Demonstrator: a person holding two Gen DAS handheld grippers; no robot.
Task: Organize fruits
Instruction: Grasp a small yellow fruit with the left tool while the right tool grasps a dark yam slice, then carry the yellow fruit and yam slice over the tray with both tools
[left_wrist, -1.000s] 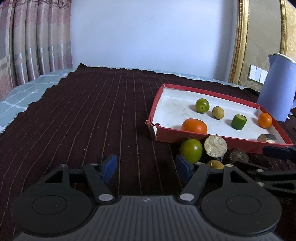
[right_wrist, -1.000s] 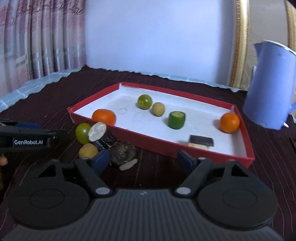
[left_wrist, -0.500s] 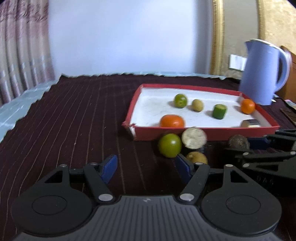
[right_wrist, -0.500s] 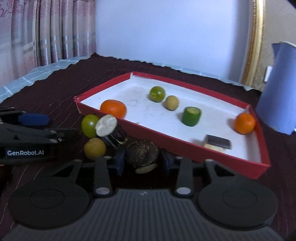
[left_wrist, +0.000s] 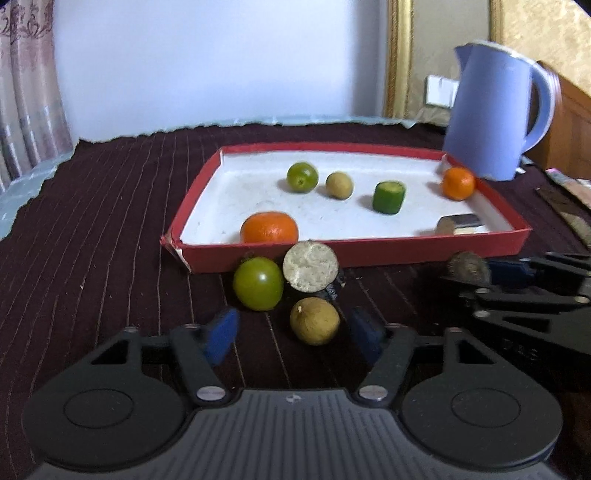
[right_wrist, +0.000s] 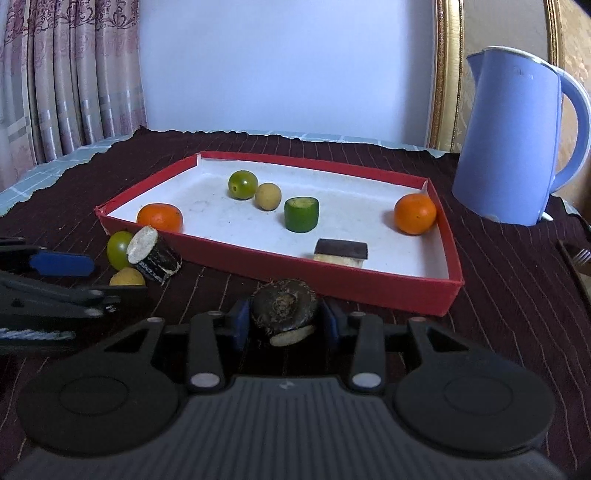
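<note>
Clamping a dark rough-skinned fruit (right_wrist: 283, 308) between its blue pads, the right gripper (right_wrist: 284, 325) sits just in front of the red tray (right_wrist: 369, 291). The left gripper (left_wrist: 295, 332) has just been closing; its jaws flank a tan round fruit (left_wrist: 314, 320) on the dark cloth (left_wrist: 110, 229), pads not yet pressing it.

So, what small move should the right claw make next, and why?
Probably lift the dark hairy fruit and carry it over the red tray's near wall. The right claw is already shut on this fruit, which is still outside the tray, just before that wall, and white floor behind the wall is free.
</note>
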